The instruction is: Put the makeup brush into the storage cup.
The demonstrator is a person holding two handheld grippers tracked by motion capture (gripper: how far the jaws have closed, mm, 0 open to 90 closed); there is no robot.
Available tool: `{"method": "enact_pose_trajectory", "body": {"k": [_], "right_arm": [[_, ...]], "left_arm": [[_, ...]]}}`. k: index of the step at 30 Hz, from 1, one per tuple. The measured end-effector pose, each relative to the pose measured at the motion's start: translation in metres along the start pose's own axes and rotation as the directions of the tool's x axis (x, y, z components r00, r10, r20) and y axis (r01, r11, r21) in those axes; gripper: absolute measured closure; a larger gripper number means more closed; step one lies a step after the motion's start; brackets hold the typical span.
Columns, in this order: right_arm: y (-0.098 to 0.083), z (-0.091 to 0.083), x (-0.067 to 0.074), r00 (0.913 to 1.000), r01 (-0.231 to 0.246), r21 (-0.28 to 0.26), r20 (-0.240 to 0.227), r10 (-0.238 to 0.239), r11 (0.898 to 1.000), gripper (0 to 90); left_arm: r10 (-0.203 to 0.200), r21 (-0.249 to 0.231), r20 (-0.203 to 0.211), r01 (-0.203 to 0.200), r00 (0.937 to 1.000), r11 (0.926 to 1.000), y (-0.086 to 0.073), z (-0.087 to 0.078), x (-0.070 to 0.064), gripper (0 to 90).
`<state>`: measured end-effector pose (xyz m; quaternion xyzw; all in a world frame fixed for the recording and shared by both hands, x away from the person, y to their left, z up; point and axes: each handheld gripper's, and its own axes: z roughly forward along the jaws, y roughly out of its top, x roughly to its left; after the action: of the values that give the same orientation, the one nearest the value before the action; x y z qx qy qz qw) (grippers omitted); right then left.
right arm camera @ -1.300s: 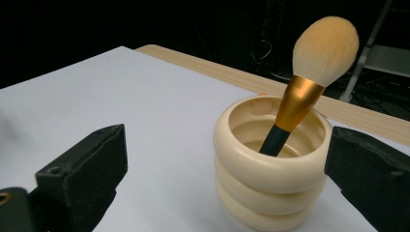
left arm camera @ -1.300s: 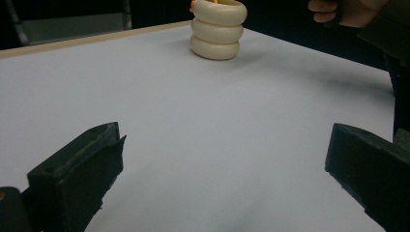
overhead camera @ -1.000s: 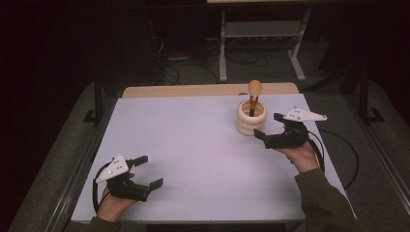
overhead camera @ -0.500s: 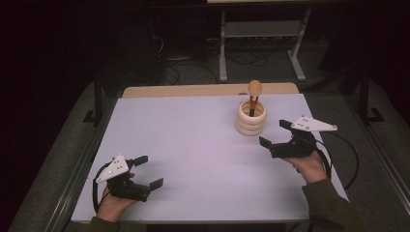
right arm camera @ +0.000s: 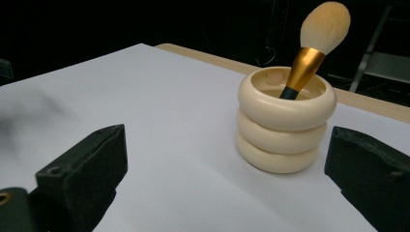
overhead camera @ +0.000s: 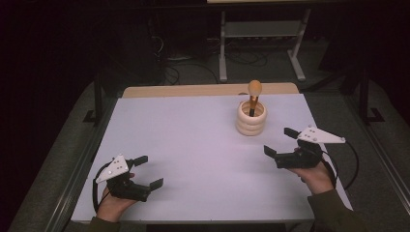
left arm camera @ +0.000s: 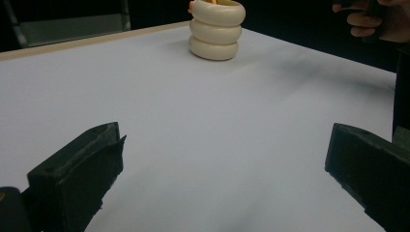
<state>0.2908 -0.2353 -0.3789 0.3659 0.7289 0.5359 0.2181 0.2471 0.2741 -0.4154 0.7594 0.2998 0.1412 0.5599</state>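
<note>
Well ahead of right gripper (overhead camera: 282,141) fingers, brush holder (overhead camera: 251,118)

- A white, flat tabletop (overhead camera: 193,145) with a pale wooden far edge (overhead camera: 193,90) is seen under bright light.
- A dark grey carpeted floor (overhead camera: 338,92) is spread around it.
- A light grey metal shelf frame (overhead camera: 261,34) is set behind, with black cables (overhead camera: 179,72) lying beside it.
- The surrounding room is left in darkness.
</note>
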Motion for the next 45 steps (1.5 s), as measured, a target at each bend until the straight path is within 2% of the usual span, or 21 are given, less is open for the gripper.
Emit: {"method": "enact_pose_trajectory", "body": {"k": [4,15,20,25,35,45], "right_arm": [[-0.008,-0.005,0.002,1.0,0.008,-0.005,0.003,-0.008,1.0,0.7],[-0.026,-0.014,0.009,0.9999,-0.011,-0.006,-0.013,0.011,1.0,0.7],[-0.031,-0.017,0.013,0.9994,-0.022,-0.036,-0.027,0.021,0.999,0.7],[-0.035,-0.016,0.016,0.9989,-0.033,-0.045,-0.034,0.032,0.998,0.7],[-0.037,-0.013,0.021,0.999,-0.007,-0.042,-0.044,0.005,0.999,0.7],[-0.038,-0.012,0.022,0.9989,-0.007,-0.032,-0.047,0.006,0.999,0.7]], "left_arm": [[-0.001,0.002,0.001,0.001,1.0,1.0,0.0,0.0,0.0,0.0],[-0.001,-0.001,0.002,0.001,1.0,1.0,0.0,0.0,0.0,0.0],[0.003,-0.002,0.002,-0.003,1.0,1.0,0.0,0.0,0.0,0.0],[0.003,-0.003,0.004,-0.003,1.0,1.0,0.0,0.0,0.0,0.0],[0.003,-0.003,0.002,-0.003,1.0,1.0,0.0,0.0,0.0,0.0],[0.003,-0.001,0.003,-0.003,1.0,1.0,0.0,0.0,0.0,0.0]]}}
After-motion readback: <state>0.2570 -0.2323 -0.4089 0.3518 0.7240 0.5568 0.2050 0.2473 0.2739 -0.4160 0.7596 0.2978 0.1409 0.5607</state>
